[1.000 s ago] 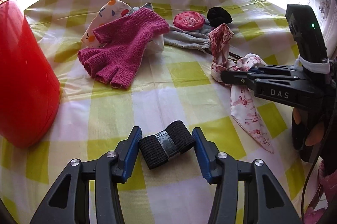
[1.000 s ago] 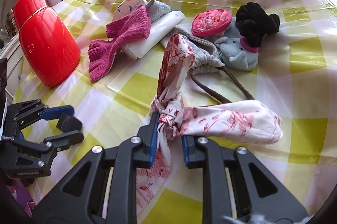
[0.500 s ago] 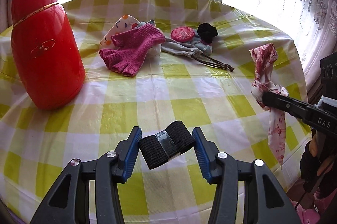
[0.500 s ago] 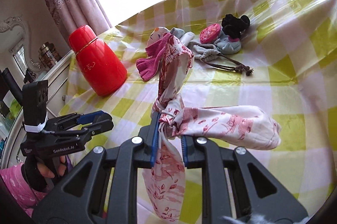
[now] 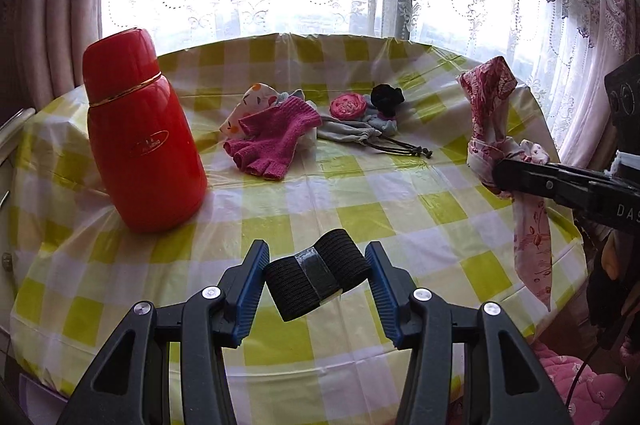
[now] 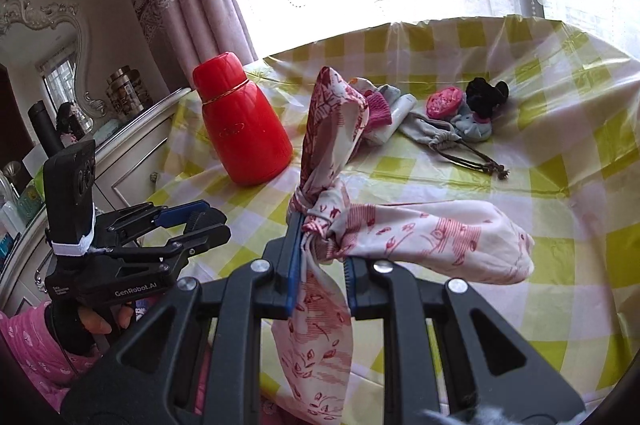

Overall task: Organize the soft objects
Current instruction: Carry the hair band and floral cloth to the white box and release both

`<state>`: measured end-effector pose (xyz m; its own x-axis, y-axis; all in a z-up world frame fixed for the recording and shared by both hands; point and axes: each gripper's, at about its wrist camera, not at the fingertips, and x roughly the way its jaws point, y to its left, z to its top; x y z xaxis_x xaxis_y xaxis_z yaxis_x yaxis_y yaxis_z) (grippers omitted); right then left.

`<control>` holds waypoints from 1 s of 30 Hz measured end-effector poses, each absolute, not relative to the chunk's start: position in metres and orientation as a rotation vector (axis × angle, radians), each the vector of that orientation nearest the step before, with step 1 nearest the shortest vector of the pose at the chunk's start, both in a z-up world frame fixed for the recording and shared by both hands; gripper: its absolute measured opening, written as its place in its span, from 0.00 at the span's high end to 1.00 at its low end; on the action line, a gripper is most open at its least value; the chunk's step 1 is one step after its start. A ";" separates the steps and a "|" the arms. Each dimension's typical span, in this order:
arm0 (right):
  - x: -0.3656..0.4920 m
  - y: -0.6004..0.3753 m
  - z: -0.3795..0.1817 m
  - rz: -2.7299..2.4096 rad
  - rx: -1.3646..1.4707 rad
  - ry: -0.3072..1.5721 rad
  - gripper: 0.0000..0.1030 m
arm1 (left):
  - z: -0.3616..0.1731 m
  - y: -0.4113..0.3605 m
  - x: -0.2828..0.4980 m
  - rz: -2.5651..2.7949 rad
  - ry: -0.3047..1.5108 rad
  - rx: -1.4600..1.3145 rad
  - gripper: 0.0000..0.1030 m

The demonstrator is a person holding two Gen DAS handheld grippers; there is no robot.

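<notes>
Both wrist views look down across the checked table (image 5: 360, 185) from its near edge, sharing the red flask (image 6: 244, 129)

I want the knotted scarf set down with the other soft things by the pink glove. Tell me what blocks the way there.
Nothing visible does. The right gripper holds the knotted scarf above the near table edge; bare checked tablecloth lies between it and the pink glove. The red flask stands off to the left, clear of that line.

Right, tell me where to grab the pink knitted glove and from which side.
Grip the pink glove by its ribbed cuff, coming down from above on the far end. The cuff rides up on the patterned cloth beneath, so jaws could likely get under it; the finger stubs lie flat on the tablecloth.
</notes>
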<state>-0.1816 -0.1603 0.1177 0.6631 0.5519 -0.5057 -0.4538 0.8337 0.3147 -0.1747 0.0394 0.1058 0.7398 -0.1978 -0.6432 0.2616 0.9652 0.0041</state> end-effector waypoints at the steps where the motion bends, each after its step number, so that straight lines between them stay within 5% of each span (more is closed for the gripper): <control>1: -0.185 -0.155 0.121 0.578 0.150 0.617 0.79 | 0.109 0.044 -0.178 -0.244 0.684 0.099 0.51; 17: -0.240 -0.060 0.185 0.763 -0.066 0.450 0.79 | 0.175 0.110 -0.234 -0.065 0.435 0.106 0.51; 30: -0.250 0.040 0.167 1.003 -0.159 0.570 0.79 | 0.145 0.186 -0.291 0.160 0.554 0.074 0.50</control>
